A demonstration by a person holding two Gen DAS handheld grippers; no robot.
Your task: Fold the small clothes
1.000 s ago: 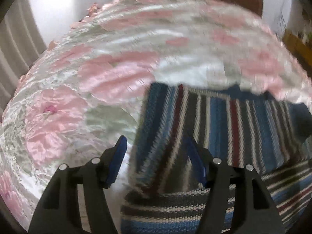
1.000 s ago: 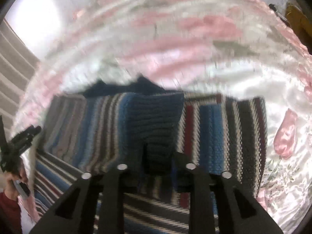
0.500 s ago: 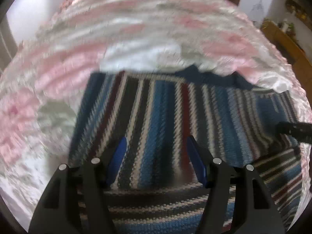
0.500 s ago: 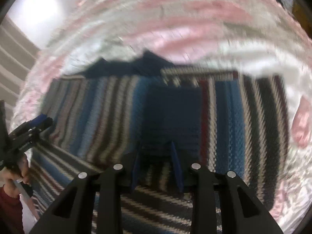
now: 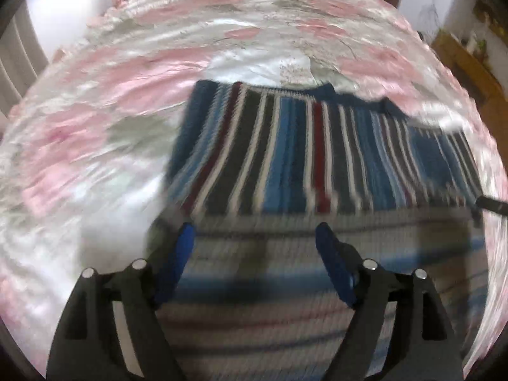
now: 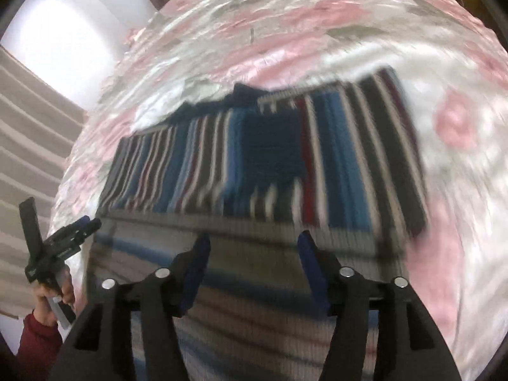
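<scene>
Striped knit, the sweater (image 5: pixel 317 146) lies flat on the floral satin bedspread (image 5: pixel 104 101), its far part showing lengthwise stripes and a nearer layer running crosswise under both claws, with a dark blue patch (image 6: pixel 270 146) near the middle. The left gripper (image 5: pixel 254 241) and right gripper (image 6: pixel 252 247) both hover above that near layer with jaws spread wide, holding nothing. The next fold probably wants each claw to pinch a near corner (both layers together, or the knit will slide apart on the slick satin). Lifting evenly and laying the edge square to the far hem should keep the bundle tidy.
</scene>
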